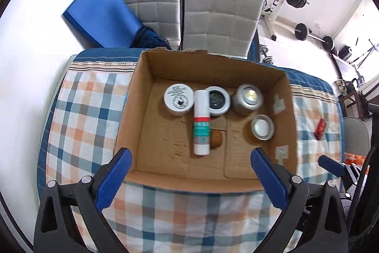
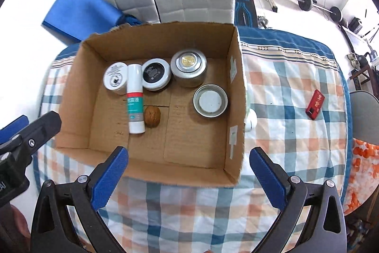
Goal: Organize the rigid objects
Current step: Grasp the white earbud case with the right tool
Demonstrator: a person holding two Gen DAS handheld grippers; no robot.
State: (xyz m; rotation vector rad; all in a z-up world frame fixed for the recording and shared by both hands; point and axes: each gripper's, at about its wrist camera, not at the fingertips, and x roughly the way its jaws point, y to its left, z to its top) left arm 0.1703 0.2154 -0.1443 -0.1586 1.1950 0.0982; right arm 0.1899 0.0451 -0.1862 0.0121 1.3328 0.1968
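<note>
Now | left gripper (image 1: pixel 190 155), right gripper (image 2: pixel 188 154): open, empty | cardboard box (image 2: pixel 151 172) below both, apart

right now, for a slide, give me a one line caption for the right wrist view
Open right hand-held gripper above a cardboard box holding four round tins, a white tube and a walnut on a checked cloth.

Brown cardboard box (image 2: pixel 71 96) on blue-orange checked cloth (image 2: pixel 284 87); white tube (image 2: pixel 135 96) banded red and teal.
</note>
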